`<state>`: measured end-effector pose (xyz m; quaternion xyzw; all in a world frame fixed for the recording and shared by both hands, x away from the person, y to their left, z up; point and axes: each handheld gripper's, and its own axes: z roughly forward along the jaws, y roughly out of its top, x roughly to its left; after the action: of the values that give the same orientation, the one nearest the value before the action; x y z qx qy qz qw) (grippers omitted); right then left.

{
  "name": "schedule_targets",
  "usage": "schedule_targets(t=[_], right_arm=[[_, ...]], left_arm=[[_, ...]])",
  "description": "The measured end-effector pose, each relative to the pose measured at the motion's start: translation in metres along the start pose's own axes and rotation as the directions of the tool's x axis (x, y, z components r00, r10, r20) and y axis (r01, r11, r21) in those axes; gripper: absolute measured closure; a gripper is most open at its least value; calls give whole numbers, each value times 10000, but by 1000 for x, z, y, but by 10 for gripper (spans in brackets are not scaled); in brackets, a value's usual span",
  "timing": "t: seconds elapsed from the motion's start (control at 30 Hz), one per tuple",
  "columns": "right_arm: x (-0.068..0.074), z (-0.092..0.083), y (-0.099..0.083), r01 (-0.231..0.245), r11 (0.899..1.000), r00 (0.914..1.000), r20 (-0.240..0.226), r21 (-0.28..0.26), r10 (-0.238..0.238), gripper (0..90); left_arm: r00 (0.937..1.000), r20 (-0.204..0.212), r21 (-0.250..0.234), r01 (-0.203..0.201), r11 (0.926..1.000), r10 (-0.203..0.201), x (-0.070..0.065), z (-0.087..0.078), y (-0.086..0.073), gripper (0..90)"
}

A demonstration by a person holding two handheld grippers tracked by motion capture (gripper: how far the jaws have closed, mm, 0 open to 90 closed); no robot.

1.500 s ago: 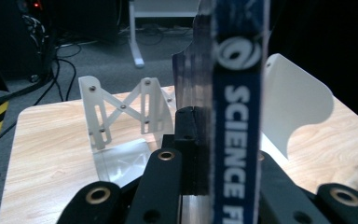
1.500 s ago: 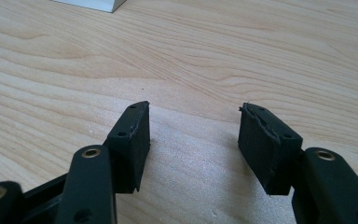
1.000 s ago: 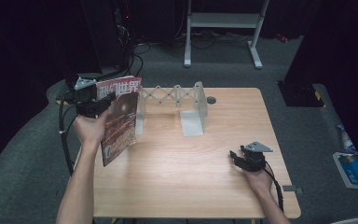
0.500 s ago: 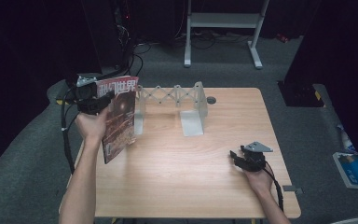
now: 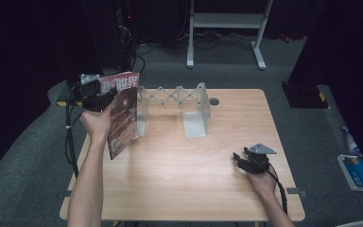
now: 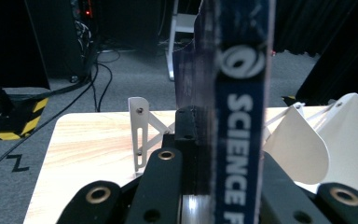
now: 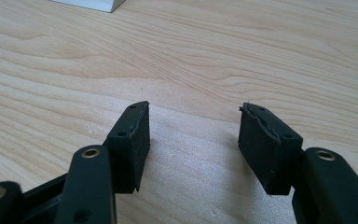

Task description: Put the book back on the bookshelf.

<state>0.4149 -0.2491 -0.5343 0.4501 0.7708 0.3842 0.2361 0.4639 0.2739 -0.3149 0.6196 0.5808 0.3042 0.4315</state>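
Observation:
A red-covered magazine stands upright over the table's left side, with my left gripper shut on its upper left edge. In the left gripper view the magazine's blue spine rises between the black jaws of the left gripper, which are clamped on it. Just right of the magazine stands a white expandable book rack, whose end plates show behind the spine. Near the table's front right, my right gripper rests low with its jaws apart. Nothing lies between the jaws of the right gripper, just bare wood.
The wooden table has bare room across its middle and front. A small dark disc lies behind the rack. Cables and a white stand are on the floor beyond, and a blue book lies on the floor at right.
My left hand has carried the magazine a little farther back and left, still upright. The right gripper has stayed put.

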Motion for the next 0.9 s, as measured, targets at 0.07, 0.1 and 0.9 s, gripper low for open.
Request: schedule_targets(t=[0.07, 0.1, 0.9], right_arm=[[0, 0, 0, 2, 10000, 10000, 0, -1, -2, 434], [0, 0, 0, 1, 10000, 10000, -1, -2, -1, 434], [0, 0, 0, 46, 10000, 10000, -18, -17, -46, 434]], left_arm=[[10000, -75, -109, -12, 9999, 11, -1, 2, -1, 839], [10000, -82, -147, -26, 9999, 25, -1, 3, -1, 839], [9998, -19, -1207, 203, 9925, -207, -2, 38, -11, 839]])
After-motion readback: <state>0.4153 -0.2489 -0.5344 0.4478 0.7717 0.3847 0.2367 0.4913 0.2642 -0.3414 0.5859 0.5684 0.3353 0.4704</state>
